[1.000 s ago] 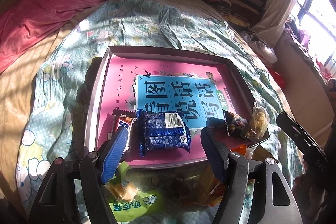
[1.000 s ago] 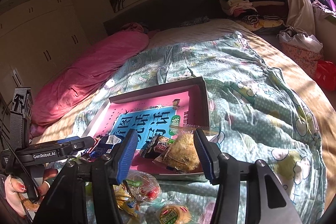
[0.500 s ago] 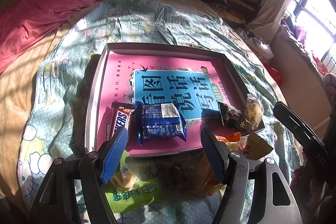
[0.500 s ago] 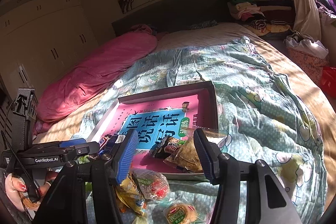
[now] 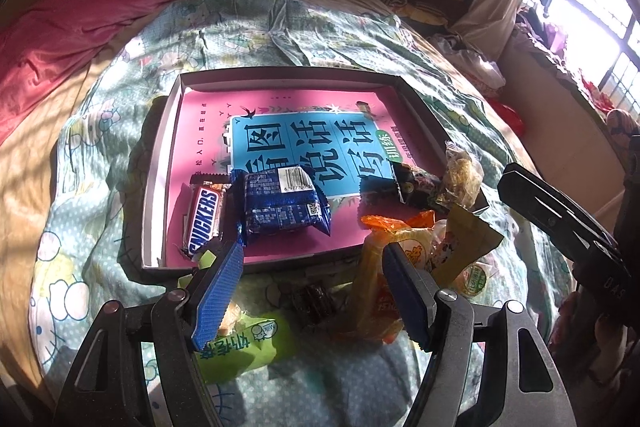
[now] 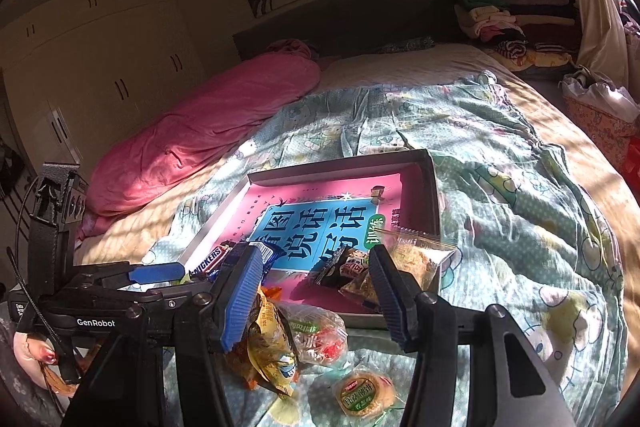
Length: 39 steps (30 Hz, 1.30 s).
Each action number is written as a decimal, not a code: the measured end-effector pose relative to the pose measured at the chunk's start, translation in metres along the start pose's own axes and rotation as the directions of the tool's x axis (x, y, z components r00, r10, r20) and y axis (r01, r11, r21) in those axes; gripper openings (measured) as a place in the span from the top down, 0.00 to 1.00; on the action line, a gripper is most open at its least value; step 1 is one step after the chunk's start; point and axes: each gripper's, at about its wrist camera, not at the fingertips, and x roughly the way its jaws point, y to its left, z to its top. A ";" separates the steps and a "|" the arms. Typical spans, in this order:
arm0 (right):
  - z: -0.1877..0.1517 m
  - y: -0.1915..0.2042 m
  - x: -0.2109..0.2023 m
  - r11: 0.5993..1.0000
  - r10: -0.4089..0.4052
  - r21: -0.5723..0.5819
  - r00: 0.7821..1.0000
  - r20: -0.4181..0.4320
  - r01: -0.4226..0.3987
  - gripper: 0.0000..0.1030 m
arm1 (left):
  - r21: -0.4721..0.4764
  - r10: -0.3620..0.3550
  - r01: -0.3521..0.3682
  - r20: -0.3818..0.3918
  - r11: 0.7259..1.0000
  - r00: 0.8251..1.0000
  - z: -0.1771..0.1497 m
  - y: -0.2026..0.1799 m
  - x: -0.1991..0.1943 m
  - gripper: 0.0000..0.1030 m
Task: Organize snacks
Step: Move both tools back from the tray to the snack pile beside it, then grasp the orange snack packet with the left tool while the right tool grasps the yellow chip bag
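Both tools are released, gripping nothing. The left tool (image 5: pixel 312 267) hovers over loose snacks (image 5: pixel 404 259) piled on the bed (image 5: pixel 100 163) just before the tray (image 5: pixel 160 163); the right tool (image 6: pixel 312 287) hangs beside it.

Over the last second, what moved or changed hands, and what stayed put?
Only the viewpoints shifted: the left tongs drifted toward the loose snack pile in front of the tray. Nothing was taken hold of or let go; both tongs stayed open and empty. The Snickers bar, blue packet and right tongs kept their places.
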 end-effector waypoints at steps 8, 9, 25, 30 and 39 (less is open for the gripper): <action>-0.006 0.017 0.000 0.997 0.033 -0.070 0.999 -0.026 -0.035 0.46 | 0.034 -0.011 0.012 -0.031 0.999 0.999 -0.009 -0.008 0.005 0.28; -0.007 0.020 0.001 0.996 0.042 -0.080 0.999 -0.031 -0.044 0.46 | 0.038 -0.016 0.018 -0.035 0.999 0.999 -0.011 -0.009 0.006 0.29; -0.024 0.034 0.023 0.983 0.128 -0.115 0.980 -0.153 -0.146 0.59 | 0.063 -0.059 0.066 -0.105 0.996 0.993 -0.027 -0.017 0.022 0.28; -0.027 0.038 0.024 0.977 0.146 -0.127 0.974 -0.171 -0.169 0.64 | 0.063 -0.060 0.068 -0.125 0.996 0.990 -0.031 -0.018 0.026 0.28; -0.032 0.038 0.023 0.977 0.144 -0.124 0.969 -0.200 -0.171 0.70 | 0.055 -0.061 0.069 -0.137 0.996 0.989 -0.033 -0.015 0.031 0.28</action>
